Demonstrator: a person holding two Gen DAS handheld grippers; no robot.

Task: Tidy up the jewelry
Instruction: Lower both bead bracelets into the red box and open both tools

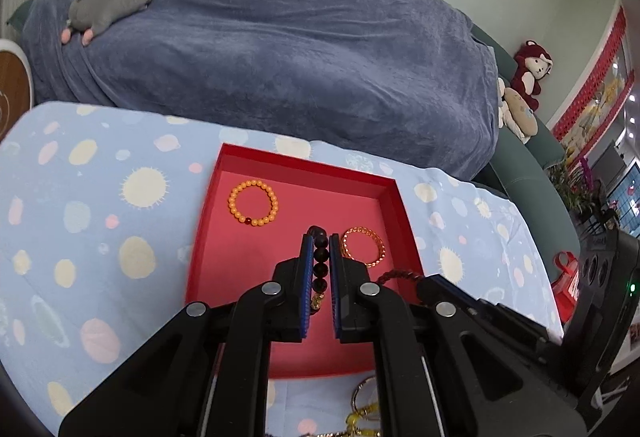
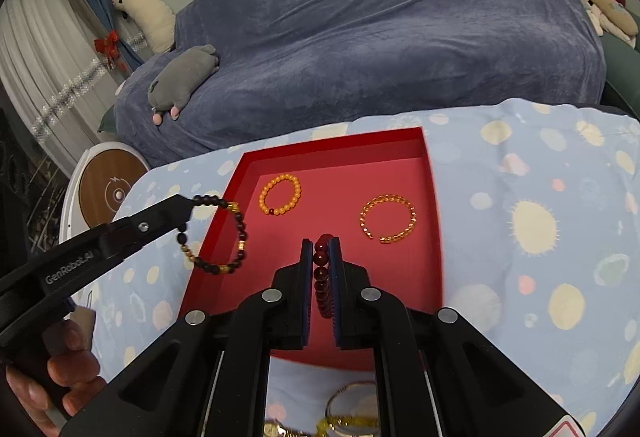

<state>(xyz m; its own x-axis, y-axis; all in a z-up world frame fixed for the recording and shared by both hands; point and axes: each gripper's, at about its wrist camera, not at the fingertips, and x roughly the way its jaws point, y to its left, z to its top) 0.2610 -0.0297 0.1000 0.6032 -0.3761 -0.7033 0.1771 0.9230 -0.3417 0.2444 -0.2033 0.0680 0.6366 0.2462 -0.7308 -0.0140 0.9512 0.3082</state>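
Left gripper (image 2: pixel 188 207): clamped on dark brown beaded bracelet (image 2: pixel 224 237), dangling above left wall of shallow red cardboard tray (image 2: pixel 434 197). Inside tray: orange beaded bracelet (image 2: pixel 280 193), then open gold chain bangle (image 2: pixel 388 217). Right gripper (image 2: pixel 321 243): closed on dark red beaded bracelet (image 2: pixel 322 277), over tray floor.

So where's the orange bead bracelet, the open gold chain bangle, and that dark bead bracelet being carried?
Orange bead bracelet (image 2: pixel 280 194): right wrist view, point on its top beads.
Open gold chain bangle (image 2: pixel 412 215): right wrist view, point on its right side.
Dark bead bracelet (image 2: pixel 241 235): right wrist view, point on its hanging right side.
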